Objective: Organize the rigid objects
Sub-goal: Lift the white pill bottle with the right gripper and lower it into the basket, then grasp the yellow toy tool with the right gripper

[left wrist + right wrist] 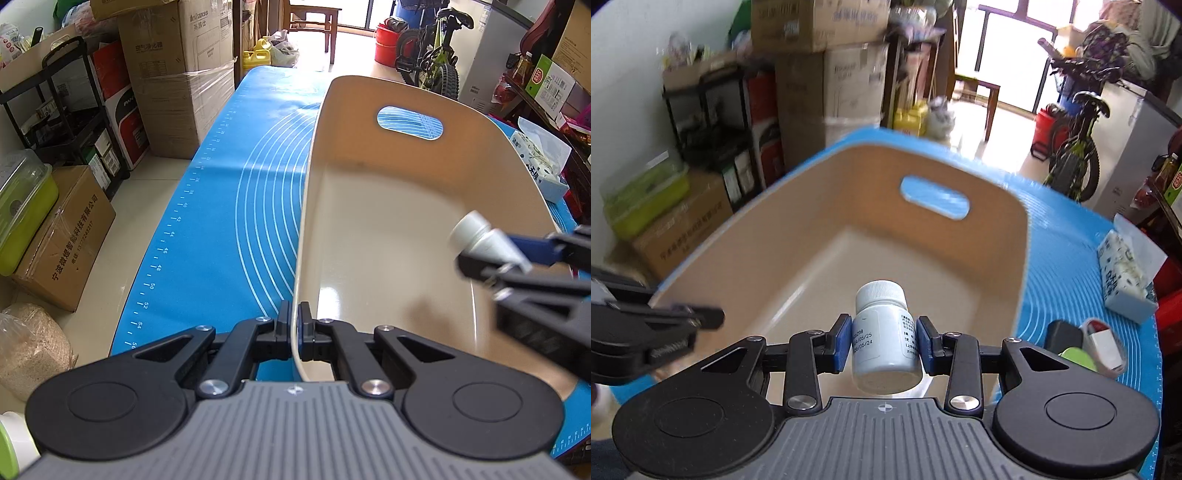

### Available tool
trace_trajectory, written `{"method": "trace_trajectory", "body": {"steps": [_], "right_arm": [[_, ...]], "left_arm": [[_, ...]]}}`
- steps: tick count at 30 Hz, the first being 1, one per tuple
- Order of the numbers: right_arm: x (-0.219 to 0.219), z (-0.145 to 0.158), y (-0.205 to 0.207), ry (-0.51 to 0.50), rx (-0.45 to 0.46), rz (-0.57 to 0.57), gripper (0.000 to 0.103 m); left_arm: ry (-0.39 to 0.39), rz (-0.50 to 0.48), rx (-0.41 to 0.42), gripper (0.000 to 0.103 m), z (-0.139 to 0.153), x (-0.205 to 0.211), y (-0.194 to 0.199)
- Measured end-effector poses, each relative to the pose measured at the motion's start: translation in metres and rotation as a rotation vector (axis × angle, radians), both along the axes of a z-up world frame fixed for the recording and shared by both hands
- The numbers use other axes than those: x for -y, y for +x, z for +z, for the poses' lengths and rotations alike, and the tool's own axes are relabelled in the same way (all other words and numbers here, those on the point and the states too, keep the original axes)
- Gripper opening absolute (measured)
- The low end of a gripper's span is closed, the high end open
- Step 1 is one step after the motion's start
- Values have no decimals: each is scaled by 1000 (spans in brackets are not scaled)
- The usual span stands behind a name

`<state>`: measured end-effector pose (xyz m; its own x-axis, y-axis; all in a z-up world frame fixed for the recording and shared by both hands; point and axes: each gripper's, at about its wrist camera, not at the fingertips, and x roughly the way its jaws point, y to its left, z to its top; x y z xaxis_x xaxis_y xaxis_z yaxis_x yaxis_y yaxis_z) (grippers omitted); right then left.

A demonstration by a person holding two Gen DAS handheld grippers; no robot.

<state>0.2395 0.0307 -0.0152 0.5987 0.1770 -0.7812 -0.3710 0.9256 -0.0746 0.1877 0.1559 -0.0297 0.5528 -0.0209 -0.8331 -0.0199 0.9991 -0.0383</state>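
A beige plastic bin point(369, 229) with a cut-out handle sits on the blue mat point(229, 206). My left gripper point(294, 325) is shut on the bin's near left rim, one pad on each side of the wall. My right gripper point(884, 341) is shut on a white pill bottle point(884, 332) with a ribbed cap and printed label, held over the bin's point(798, 236) inside. In the left wrist view the bottle point(480, 240) and the right gripper point(491, 254) hang over the bin's right part, blurred. The left gripper's fingers point(698, 317) show at the bin's left rim.
A tissue pack point(1126, 280) lies on the mat's right side, with a black item point(1062, 336), a green item point(1078, 356) and a white box point(1106, 343) near the right gripper. Cardboard boxes point(173, 62), a black shelf point(62, 110) and a bicycle point(432, 55) stand around the table.
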Motion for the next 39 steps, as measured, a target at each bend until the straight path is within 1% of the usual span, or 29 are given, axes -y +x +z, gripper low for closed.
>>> {"method": "trace_trajectory", "body": {"steps": [3, 6, 11, 13, 15, 16, 17, 19, 22, 25, 27, 28, 34, 37, 39], "right_arm": [[-11, -13, 4, -57, -57, 21, 45], [-18, -27, 7, -89, -145, 47, 45], [-24, -31, 11, -139, -186, 48, 45], [-26, -32, 12, -149, -199, 48, 45], [-25, -31, 13, -137, -207, 41, 46], [-23, -30, 13, -128, -205, 37, 49], [-22, -29, 13, -118, -203, 33, 49], [-16, -24, 12, -104, -184, 22, 54], [-12, -19, 10, -80, -160, 22, 55], [-2, -4, 3, -40, -114, 12, 57], [6, 7, -2, -10, -89, 1, 63], [11, 13, -4, 7, -78, -6, 64], [50, 43, -18, 75, -9, -89, 65], [76, 52, -19, 91, 16, -153, 66], [94, 52, -20, 91, 25, -205, 67]], "left_arm": [[0, 0, 0, 4, 0, 0, 0], [0, 0, 0, 4, 0, 0, 0], [1, 1, 1, 4, -1, 1, 0], [1, 1, 1, 4, -1, 1, 0], [3, 1, 1, 4, -1, 1, 0], [2, 1, 1, 4, -1, 1, 0], [2, 1, 1, 4, -1, 1, 0], [3, 3, 0, 4, -1, 2, 0], [2, 2, 0, 4, 0, 2, 0], [3, 2, 0, 4, 0, 1, 0], [2, 2, 0, 4, 0, 1, 0], [2, 2, 0, 4, 0, 1, 0], [5, 0, 1, 4, 0, 1, 0], [6, 1, 1, 4, 0, 1, 0], [6, 1, 1, 4, 0, 2, 0]]}}
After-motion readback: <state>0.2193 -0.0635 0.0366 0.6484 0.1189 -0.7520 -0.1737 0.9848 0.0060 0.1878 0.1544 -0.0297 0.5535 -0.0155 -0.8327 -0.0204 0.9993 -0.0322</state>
